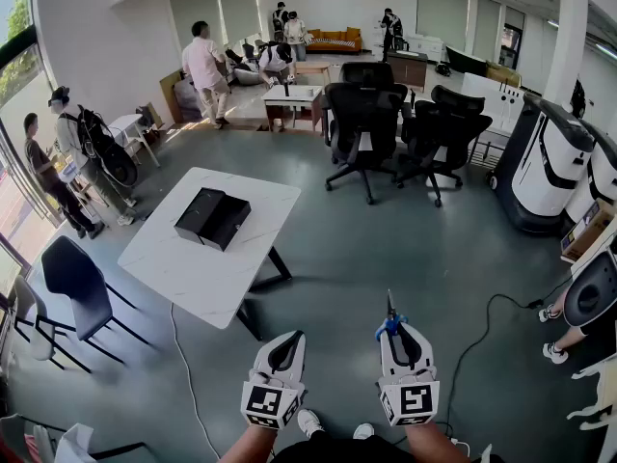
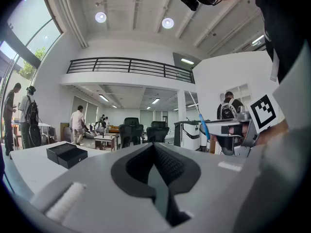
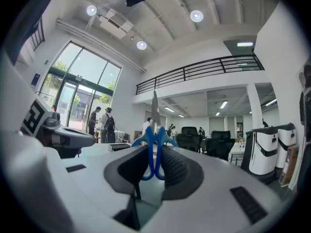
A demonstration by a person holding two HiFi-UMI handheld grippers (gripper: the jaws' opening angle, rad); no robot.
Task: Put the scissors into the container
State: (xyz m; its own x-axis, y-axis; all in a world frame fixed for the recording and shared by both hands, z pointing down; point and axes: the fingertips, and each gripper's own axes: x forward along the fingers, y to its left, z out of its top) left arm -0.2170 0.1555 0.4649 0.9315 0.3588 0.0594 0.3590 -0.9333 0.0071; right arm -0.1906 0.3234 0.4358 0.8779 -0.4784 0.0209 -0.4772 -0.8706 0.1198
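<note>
Blue-handled scissors [image 1: 389,320] stand between the jaws of my right gripper [image 1: 393,330], which is shut on the handles, blades pointing forward and up. In the right gripper view the blue loops [image 3: 154,147] sit between the dark pads and the blade rises above them. My left gripper [image 1: 292,338] is level beside it, shut with nothing in it; its pads [image 2: 160,161] meet at the tip. The container, an open black box [image 1: 212,218], rests on a white table [image 1: 193,273] ahead to the left, well away from both grippers. The box [image 2: 67,154] also shows in the left gripper view.
Black office chairs [image 1: 364,119] stand beyond the table, another black chair [image 1: 72,276] at its left. White machines [image 1: 554,162] line the right side. A cable [image 1: 482,321] runs over the floor at right, near a person's feet [image 1: 553,334]. People stand at the left and far back.
</note>
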